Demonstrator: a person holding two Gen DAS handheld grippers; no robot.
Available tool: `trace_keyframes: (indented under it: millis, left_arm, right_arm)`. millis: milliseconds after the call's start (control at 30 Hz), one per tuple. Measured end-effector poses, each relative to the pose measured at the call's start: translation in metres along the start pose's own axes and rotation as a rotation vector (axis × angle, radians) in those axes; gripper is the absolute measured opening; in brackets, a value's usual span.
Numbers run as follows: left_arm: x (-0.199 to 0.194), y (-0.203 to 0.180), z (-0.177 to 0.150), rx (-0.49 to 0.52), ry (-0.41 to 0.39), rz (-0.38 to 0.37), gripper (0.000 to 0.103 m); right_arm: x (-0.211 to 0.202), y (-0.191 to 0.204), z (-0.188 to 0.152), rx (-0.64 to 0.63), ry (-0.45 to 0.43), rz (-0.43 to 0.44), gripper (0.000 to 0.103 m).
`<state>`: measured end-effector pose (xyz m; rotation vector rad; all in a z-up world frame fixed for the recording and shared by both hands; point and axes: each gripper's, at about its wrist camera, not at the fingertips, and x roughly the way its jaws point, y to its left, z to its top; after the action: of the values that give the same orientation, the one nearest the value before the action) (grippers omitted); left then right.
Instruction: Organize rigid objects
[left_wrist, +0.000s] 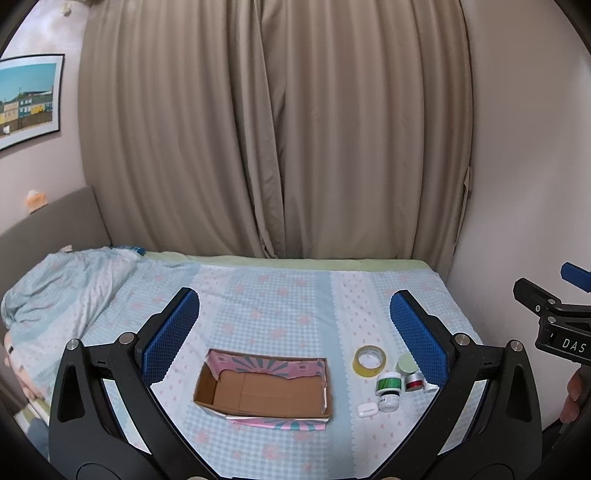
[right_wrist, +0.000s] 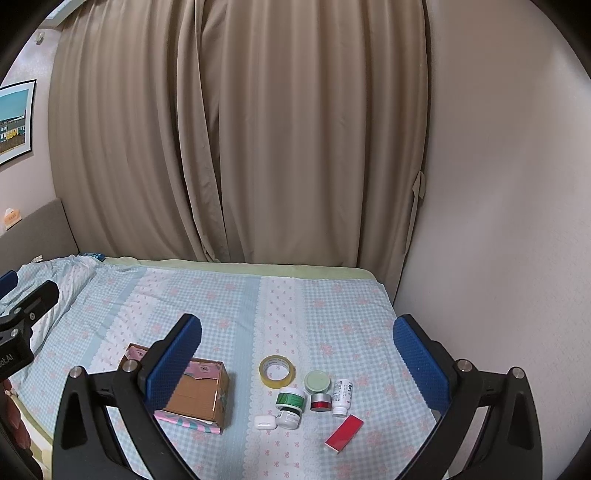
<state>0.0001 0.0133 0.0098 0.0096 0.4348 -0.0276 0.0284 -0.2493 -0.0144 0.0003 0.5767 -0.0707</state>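
An open, empty cardboard box (left_wrist: 264, 389) lies on the bed; it also shows in the right wrist view (right_wrist: 195, 397). To its right sits a cluster: a yellow tape roll (right_wrist: 277, 371), a pale green lid jar (right_wrist: 317, 381), a green-labelled jar (right_wrist: 291, 398), a red tin (right_wrist: 320, 402), a white bottle (right_wrist: 341, 397), a white earbud case (right_wrist: 265, 421), a small white jar (right_wrist: 289, 419) and a flat red box (right_wrist: 344, 432). The tape roll (left_wrist: 369, 362) also shows in the left wrist view. My left gripper (left_wrist: 295, 328) hovers open above the box. My right gripper (right_wrist: 297, 354) hovers open above the cluster.
The bed has a blue checked sheet (right_wrist: 332, 314) with a crumpled duvet (left_wrist: 66, 284) at the left. Beige curtains (left_wrist: 277, 129) hang behind it and a wall (right_wrist: 498, 221) borders the right side. The headboard (left_wrist: 48, 221) stands at the left.
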Motion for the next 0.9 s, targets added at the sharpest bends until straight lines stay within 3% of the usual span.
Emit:
trace_keyframes:
  millis: [667,900]
  left_arm:
    - [-0.0035,0.0023,-0.0031,0.001,-0.017,-0.007,0.103]
    - [0.0013,0.0089,0.0029,0.014,0.011,-0.031,0.103]
  right_arm:
    - [-0.0023,-0.0003,-0.0042,-0.001,-0.008,0.009,0.103]
    - [-0.0018,-0.0002,-0.0052,0.013,0.000,-0.002,0.103]
